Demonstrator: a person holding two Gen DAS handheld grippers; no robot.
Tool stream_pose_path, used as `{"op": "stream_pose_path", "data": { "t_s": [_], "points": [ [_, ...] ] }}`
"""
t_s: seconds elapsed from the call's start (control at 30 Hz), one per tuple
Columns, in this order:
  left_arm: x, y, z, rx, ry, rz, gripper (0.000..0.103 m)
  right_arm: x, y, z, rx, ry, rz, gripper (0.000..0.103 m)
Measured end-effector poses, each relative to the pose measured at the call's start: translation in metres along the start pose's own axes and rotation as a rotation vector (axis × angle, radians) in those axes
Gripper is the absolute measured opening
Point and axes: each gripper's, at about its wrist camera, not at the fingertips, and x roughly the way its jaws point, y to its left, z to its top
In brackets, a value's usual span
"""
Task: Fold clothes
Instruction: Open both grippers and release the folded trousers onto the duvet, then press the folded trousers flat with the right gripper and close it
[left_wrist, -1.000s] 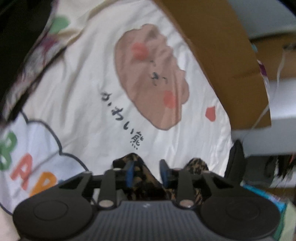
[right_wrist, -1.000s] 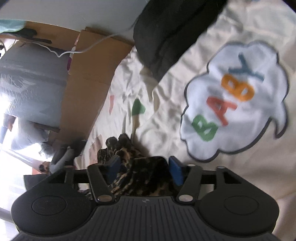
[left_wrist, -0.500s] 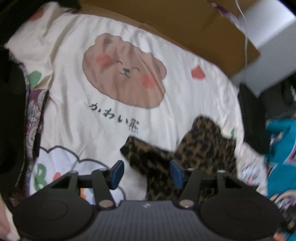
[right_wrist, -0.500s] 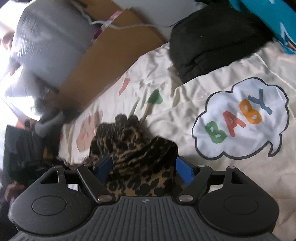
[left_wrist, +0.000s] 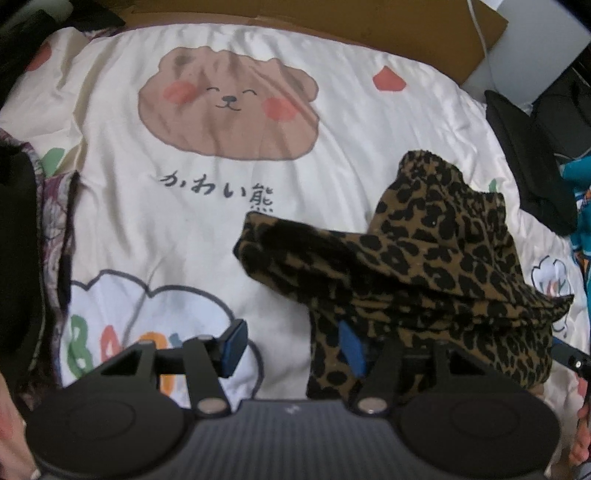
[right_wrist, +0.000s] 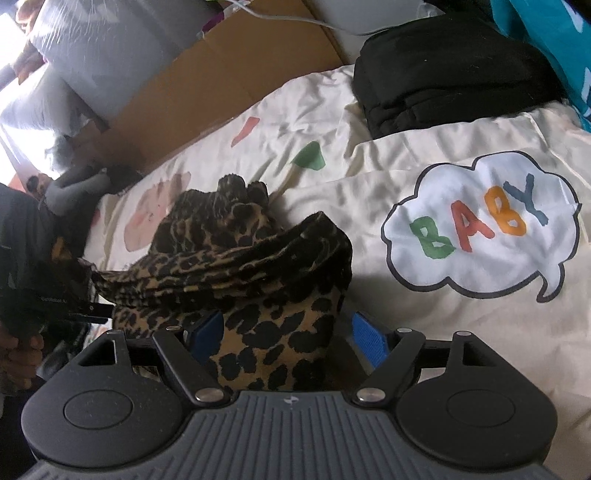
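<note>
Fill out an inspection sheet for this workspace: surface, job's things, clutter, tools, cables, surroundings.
Surface: cream bedsheet, wrinkled, printed with a bear and a BABY cloud.
Job's things: leopard-print garment, bunched in a loose heap on the sheet.
Clutter: black clothing pile on the sheet's far edge; teal fabric beside it.
Tools: left tool open, its right finger under the garment's edge; right tool open, fabric between its fingers.
Cables: white cable over the cardboard.
Surroundings: brown cardboard along the bed; plastic-wrapped bundle behind it.
</note>
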Motion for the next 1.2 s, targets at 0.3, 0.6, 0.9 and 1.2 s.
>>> {"op": "stream_pose_path", "data": {
  "t_s": [0.3, 0.6, 0.9, 1.2],
  "points": [
    [-0.007, -0.012, -0.004, 0.045, -0.039, -0.024, 0.06, 0.025, 0.02, 0.0, -0.124, 0.029, -0.086, 0.082],
    [-0.002, -0.024, -0.009, 0.152, -0.041, -0.021, 0.067, 0.041, 0.029, 0.013, -0.156, 0.029, -0.134, 0.082],
    [-0.006, -0.019, 0.009, 0.166, -0.103, -0.024, 0.066, 0.043, 0.027, 0.031, -0.169, 0.0, -0.157, 0.082],
    [-0.018, -0.016, 0.039, 0.145, -0.193, -0.041, 0.066, 0.045, 0.024, 0.045, -0.159, -0.001, -0.128, 0.081]
  ]
}}
